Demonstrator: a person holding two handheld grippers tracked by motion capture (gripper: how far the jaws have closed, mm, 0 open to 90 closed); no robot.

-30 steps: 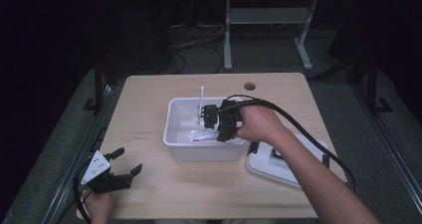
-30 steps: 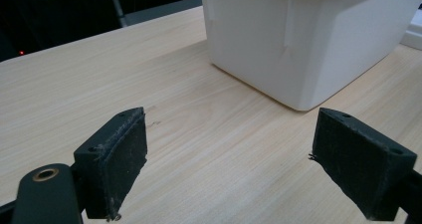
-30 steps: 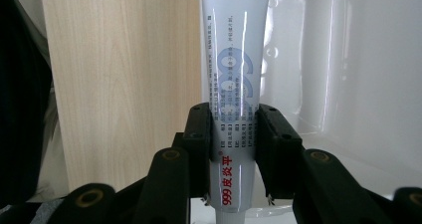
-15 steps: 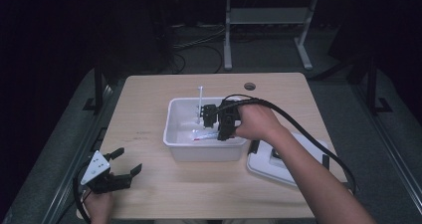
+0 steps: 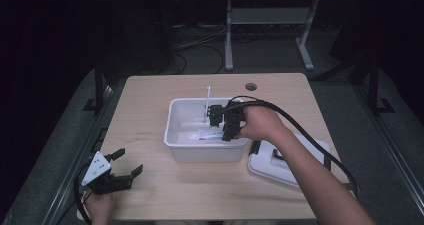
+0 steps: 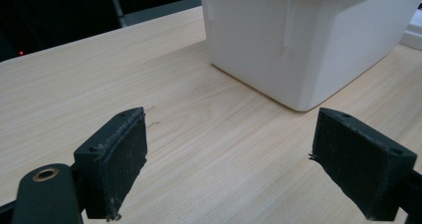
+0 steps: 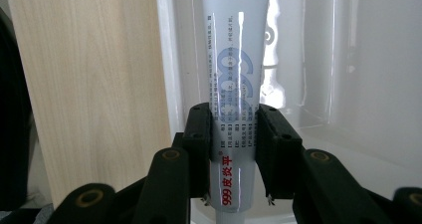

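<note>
Lower left of the high view: my left gripper [image 5: 121, 169] rests on the table [image 5: 150, 100], jaws wide apart and empty.

At centre, my right gripper [image 5: 219, 123] is clamped across an ointment tube [image 7: 232, 84] inside the white bin [image 5: 176, 110]; its lid [image 5: 300, 172] lies lower right. I judge the tube light, soft and glossy, likely to dent or slip, so gripping its flatter lower body suits best.

Two black padded jaws of the left gripper [image 6: 249, 176] spread wide apart and empty low over a pale wood-grain table [image 6: 99, 84], facing the near corner of a white plastic rectangular tub [image 6: 298, 40] standing just ahead.
</note>
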